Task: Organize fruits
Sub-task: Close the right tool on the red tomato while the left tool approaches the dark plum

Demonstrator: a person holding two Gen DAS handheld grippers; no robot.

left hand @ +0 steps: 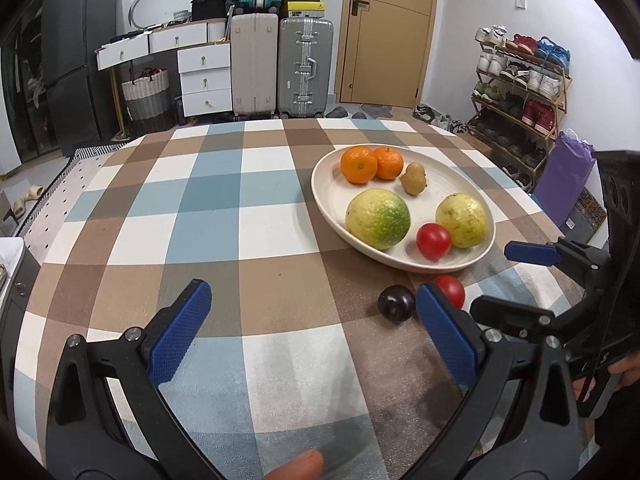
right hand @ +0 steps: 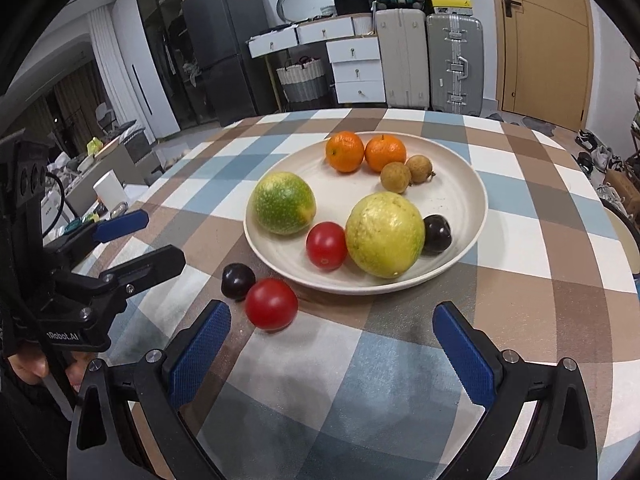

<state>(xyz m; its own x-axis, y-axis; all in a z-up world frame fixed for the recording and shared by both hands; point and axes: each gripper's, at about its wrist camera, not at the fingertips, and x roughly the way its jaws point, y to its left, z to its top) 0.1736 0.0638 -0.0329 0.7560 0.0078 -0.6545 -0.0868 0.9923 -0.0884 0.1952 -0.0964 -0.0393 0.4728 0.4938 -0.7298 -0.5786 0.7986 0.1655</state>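
Mostly done | eight fruits are seen in round cream plate (right hand: 476,184) | small red tomato (right hand: 271,304) and dark purple plum (right hand: 238,281) are left on checked bench (right hand: 400,360) | right tool (right hand: 332,354) and left tool (left hand: 310,334) are held spread, empty

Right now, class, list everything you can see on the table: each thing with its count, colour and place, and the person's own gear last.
Plate: one, cream, middle of the table.
Mandarins: two, orange, touching, at the plate's far side.
Longans: two, tan, just right of the mandarins, on the plate.
Green-yellow round fruit: one, on the plate's left part.
Yellow round fruit: one, near front of the plate.
Tomato on plate: one, red, between the two big fruits.
Dark plum on plate: one, right of the yellow fruit.
Tomato on cloth: one, red, before the plate.
Dark plum on cloth: one, beside that tomato.
Tablecloth: one, blue, brown, white checks.
Left gripper: open, empty.
Right gripper: open, empty.
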